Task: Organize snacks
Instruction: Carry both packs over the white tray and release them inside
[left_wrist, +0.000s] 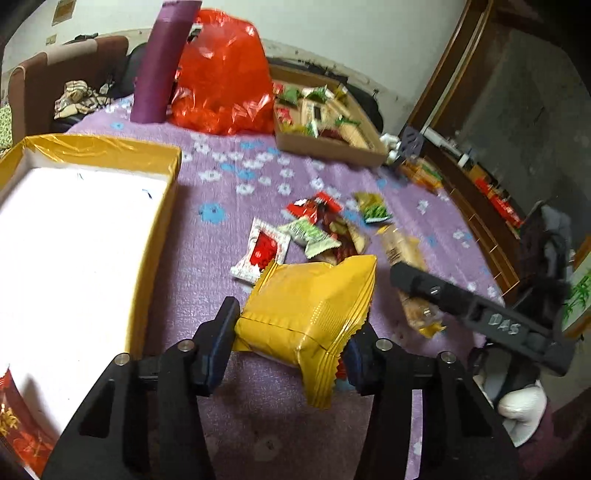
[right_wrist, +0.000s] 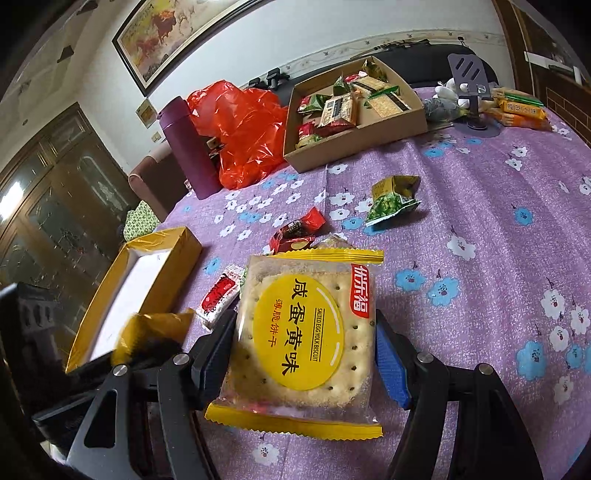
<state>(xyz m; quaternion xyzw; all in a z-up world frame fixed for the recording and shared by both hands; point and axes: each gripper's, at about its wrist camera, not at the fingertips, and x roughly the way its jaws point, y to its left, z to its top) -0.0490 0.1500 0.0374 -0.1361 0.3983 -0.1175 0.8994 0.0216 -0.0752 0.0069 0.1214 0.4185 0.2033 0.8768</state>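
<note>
My left gripper is shut on a plain yellow snack packet, held above the purple cloth beside the open gold-edged box. My right gripper is shut on a salted egg yolk biscuit packet; it also shows in the left wrist view. Loose snack packets lie on the cloth between the grippers and the brown cardboard tray of snacks. The gold-edged box and the tray also show in the right wrist view.
A red plastic bag and a purple bottle stand at the back of the flowered purple cloth. A phone stand and orange packets are beyond the tray. A sofa lies behind.
</note>
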